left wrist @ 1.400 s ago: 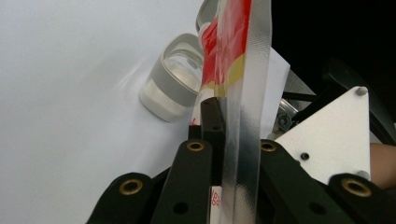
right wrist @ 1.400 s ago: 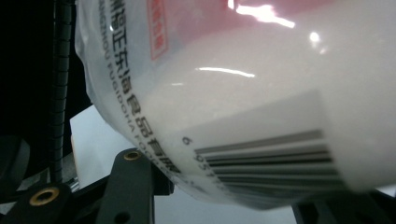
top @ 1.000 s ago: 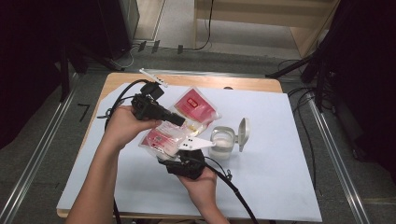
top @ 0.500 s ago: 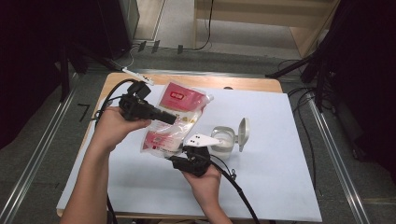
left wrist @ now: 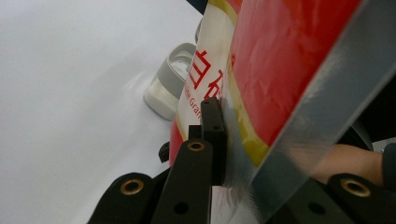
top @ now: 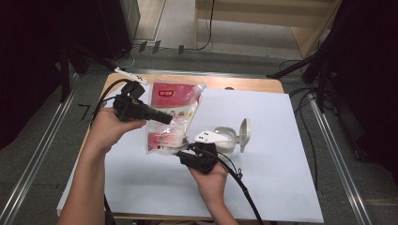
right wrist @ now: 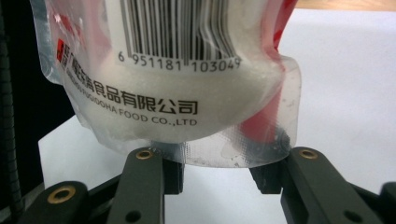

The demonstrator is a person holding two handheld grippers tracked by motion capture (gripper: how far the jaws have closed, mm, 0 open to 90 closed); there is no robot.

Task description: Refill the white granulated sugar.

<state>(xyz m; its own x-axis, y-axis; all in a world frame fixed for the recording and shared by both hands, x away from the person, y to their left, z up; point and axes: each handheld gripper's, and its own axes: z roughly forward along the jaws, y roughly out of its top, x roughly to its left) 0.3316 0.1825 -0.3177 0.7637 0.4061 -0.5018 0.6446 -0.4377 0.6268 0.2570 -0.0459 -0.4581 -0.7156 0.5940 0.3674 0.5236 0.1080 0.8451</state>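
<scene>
A clear bag of white granules with a red label (top: 174, 101) hangs tilted above the white table sheet (top: 281, 164). My left gripper (top: 165, 119) is shut on the bag's side edge; in the left gripper view the jaws (left wrist: 224, 140) pinch the seam of the bag (left wrist: 280, 60). My right gripper (top: 185, 150) sits under the bag's lower end. Its jaws have just been closing. In the right gripper view the bag (right wrist: 187, 84) bulges above the right gripper (right wrist: 217, 175), and its bottom seam lies across the gap between the pads, which still stand apart.
A small clear container with a grey flip lid open (top: 230, 138) stands on the sheet just right of the right gripper, also seen as a container (left wrist: 170, 79) beyond the bag. Cables trail from both grippers. Metal rails flank the table.
The left gripper has carried the bag left and away from me, its red top now higher in the view. The right gripper stayed under the bag's lower end.
</scene>
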